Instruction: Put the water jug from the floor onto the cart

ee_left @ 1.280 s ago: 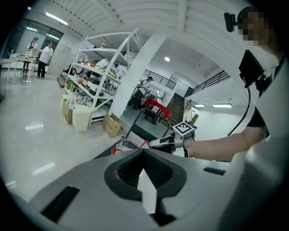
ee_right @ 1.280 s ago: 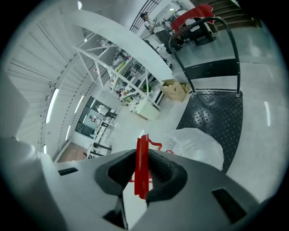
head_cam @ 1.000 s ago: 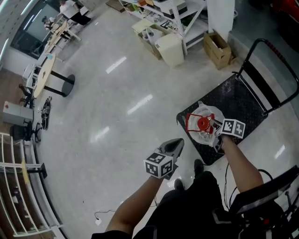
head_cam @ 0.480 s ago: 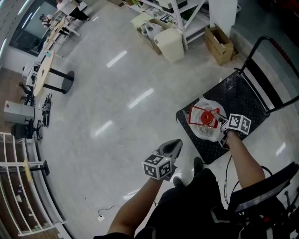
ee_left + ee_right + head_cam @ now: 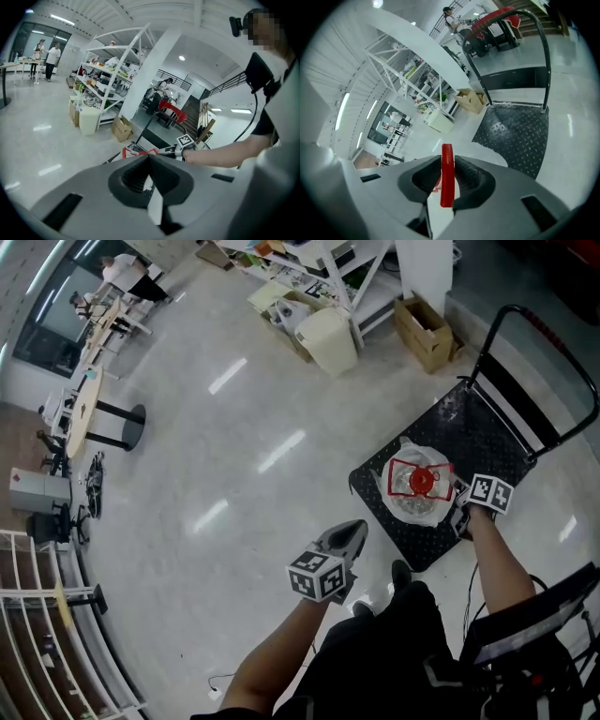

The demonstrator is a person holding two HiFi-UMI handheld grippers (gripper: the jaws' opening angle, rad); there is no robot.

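Note:
The water jug (image 5: 417,486) is a clear bottle with a red cap and a red carry handle (image 5: 446,176). In the head view it is over the black tread-plate deck of the cart (image 5: 487,432), near the deck's front half. I cannot tell whether its base touches the deck. My right gripper (image 5: 459,507) is at the jug's right side, shut on the red handle, which stands upright between the pads. My left gripper (image 5: 349,532) hangs over the bare floor to the left of the cart, shut with nothing in it. In the left gripper view the red handle (image 5: 136,151) shows beyond the jaws.
The cart's black push bar (image 5: 548,343) rises at its far end. A cardboard box (image 5: 424,332), a white bin (image 5: 328,338) and white shelving (image 5: 319,268) stand beyond. A round table base (image 5: 127,418) is at left. The person's shoes (image 5: 401,573) are by the cart's near corner.
My right gripper has carried the jug to the right, farther in over the cart's deck, and a little lower. The left gripper has shifted only slightly.

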